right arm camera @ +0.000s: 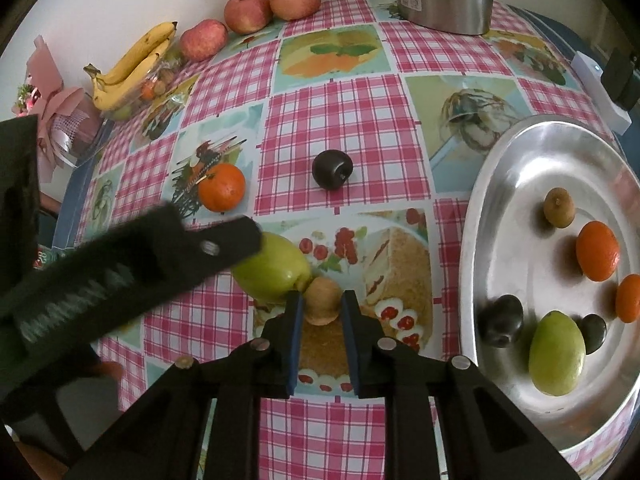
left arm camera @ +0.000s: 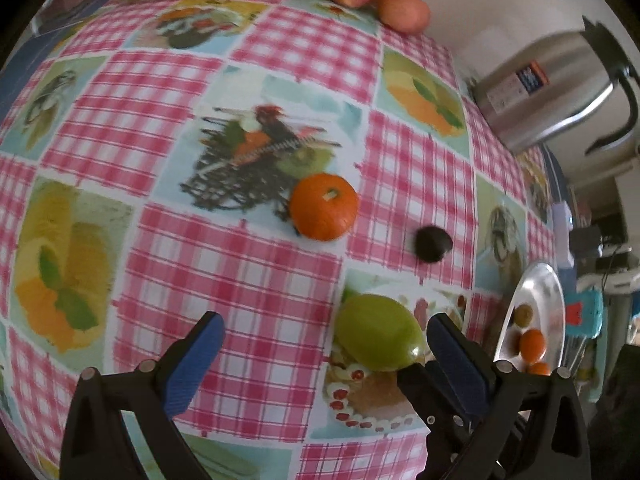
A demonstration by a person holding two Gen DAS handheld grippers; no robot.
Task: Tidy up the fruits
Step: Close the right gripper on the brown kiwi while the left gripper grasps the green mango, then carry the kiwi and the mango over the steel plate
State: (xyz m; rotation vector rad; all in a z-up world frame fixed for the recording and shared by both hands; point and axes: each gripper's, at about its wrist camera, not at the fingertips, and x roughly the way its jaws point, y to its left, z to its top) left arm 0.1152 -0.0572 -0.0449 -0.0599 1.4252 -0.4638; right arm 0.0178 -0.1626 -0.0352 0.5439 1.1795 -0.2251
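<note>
Right gripper pinching brown kiwi, which touches green mango; left gripper fingers spread beside that mango; metal tray at table's right edge.

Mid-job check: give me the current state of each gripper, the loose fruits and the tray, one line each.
right gripper: shut on the kiwi, which sits on the tablecloth.
left gripper: open, above the green mango, not gripping.
green mango: lying on the cloth, touching the kiwi.
orange mandarin: loose on the cloth.
dark plum: loose on the cloth.
metal tray: partly filled with fruit.
</note>
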